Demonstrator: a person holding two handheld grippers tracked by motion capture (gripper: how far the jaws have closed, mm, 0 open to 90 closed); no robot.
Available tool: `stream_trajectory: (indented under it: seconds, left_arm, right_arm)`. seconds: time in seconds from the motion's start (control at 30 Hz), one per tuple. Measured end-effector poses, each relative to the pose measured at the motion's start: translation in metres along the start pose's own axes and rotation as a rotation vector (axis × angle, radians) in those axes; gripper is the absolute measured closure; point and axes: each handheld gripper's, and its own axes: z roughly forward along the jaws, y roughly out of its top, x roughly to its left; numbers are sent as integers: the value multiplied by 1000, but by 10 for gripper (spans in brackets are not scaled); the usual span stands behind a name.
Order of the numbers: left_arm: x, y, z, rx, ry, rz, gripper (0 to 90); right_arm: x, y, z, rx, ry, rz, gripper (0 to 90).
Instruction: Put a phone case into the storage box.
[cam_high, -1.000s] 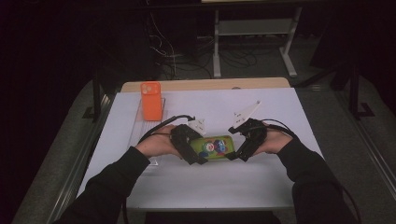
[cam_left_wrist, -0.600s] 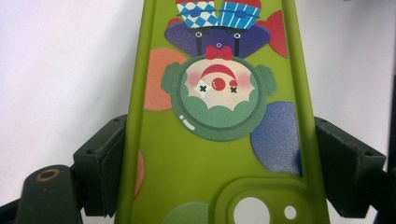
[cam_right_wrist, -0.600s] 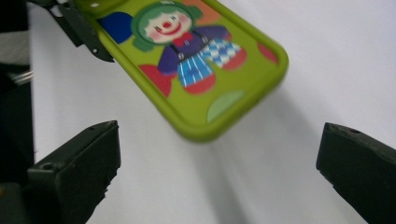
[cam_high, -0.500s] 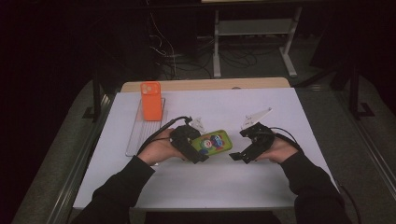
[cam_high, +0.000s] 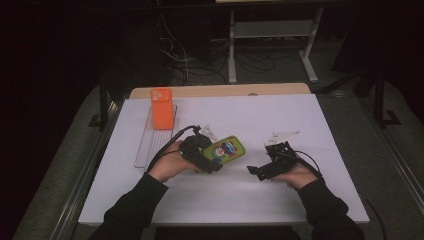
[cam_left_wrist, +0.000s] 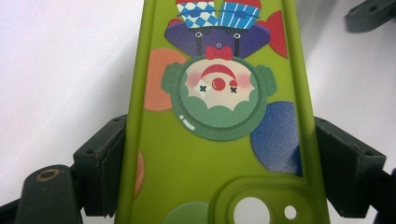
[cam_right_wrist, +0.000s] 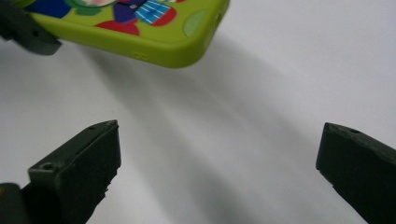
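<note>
A green phone case (cam_high: 227, 149) printed with a clown hangs a little above the white table. My left gripper (cam_high: 212, 160) is shut on it across its width, near the camera-hole end. In the left gripper view the case (cam_left_wrist: 215, 116) runs up between the two black pads (cam_left_wrist: 102, 158), which press on its long edges. My right gripper (cam_high: 259, 170) is to the right of the case, apart from it and low over the table. Its jaws (cam_right_wrist: 219, 158) stand wide open with nothing between them, and the case's far corner (cam_right_wrist: 140, 42) shows beyond them.
An orange phone case (cam_high: 161, 107) stands upright at the far end of a clear ribbed tray (cam_high: 145, 147) on the table's left side. The white table top (cam_high: 225, 205) has a wooden strip along its back edge. A metal shelf frame (cam_high: 270, 35) and cables lie behind on the floor.
My right gripper has drawn away from the green case, to the right and down toward the table. The left gripper has kept still with the case in it.
</note>
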Motion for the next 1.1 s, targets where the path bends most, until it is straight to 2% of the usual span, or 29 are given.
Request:
stream_trajectory:
  seconds: [0.17,0.33,0.37,0.5,0.6,0.67,0.7,0.77,0.83,0.97,1.03,1.1]
  left_arm:
    - [0,-3,1,6,3,-9,154]
    - [0,-5,3,5,1,-20,154]
    - [-1,-5,4,2,0,-22,154]
    - [0,-4,1,4,-5,-13,154]
    - [1,-5,0,-1,-6,-18,154]
    - [1,-5,0,0,-7,-19,154]
    - [1,-5,0,0,-7,-18,154]
    - [0,-5,0,-10,-4,-27,154]
    - [1,-5,0,-2,-6,-15,154]
    - [1,-5,0,-1,-6,-14,154]
    - [1,-5,0,0,-8,-12,154]
    - [1,-5,0,0,-7,-12,154]
  right_arm:
    - [6,-8,11,-36,-39,19,0]
    - [9,-8,17,-15,-44,-6,0]
    - [10,-8,17,-18,-41,3,0]
    - [14,-7,17,-24,-60,-32,0]
    - [18,-6,17,-26,-87,-77,0]
    - [19,-5,16,-31,-128,-148,0]
    - [20,-5,16,-39,-136,-162,0]
    - [21,-5,17,-39,-149,-183,0]
    - [22,-5,17,-40,-165,-201,0]
    - [24,-6,16,-48,-190,-235,0]
    - [26,-6,16,-55,-204,-237,0]
    - [27,-6,15,-62,-227,-271,0]
